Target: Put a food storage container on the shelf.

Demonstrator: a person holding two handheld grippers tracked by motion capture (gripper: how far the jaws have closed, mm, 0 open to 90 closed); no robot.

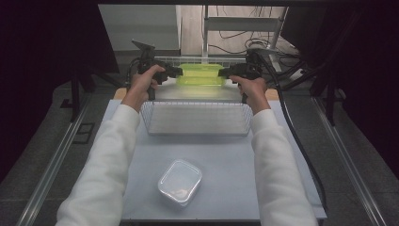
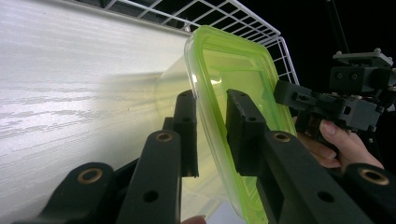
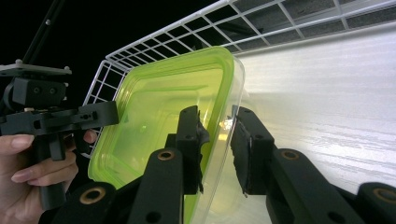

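A clear container with a lime-green lid (image 1: 200,75) sits at the far end of a white wire basket (image 1: 195,117). My left gripper (image 1: 175,72) is at its left end and my right gripper (image 1: 225,72) at its right end. In the left gripper view the lid's rim (image 2: 210,140) passes between the jaws of the left gripper (image 2: 212,135), with a gap to the right pad. In the right gripper view the clear rim (image 3: 222,135) stands between the jaws of the right gripper (image 3: 219,149), and neither pad presses on it. I cannot tell whether the container rests on the basket floor.
A second clear container with a clear lid (image 1: 180,181) lies on the grey table (image 1: 226,160) near the front edge. The basket's wire walls (image 3: 154,51) stand close behind the green lid. Cables and a metal frame (image 1: 244,23) are beyond the table.
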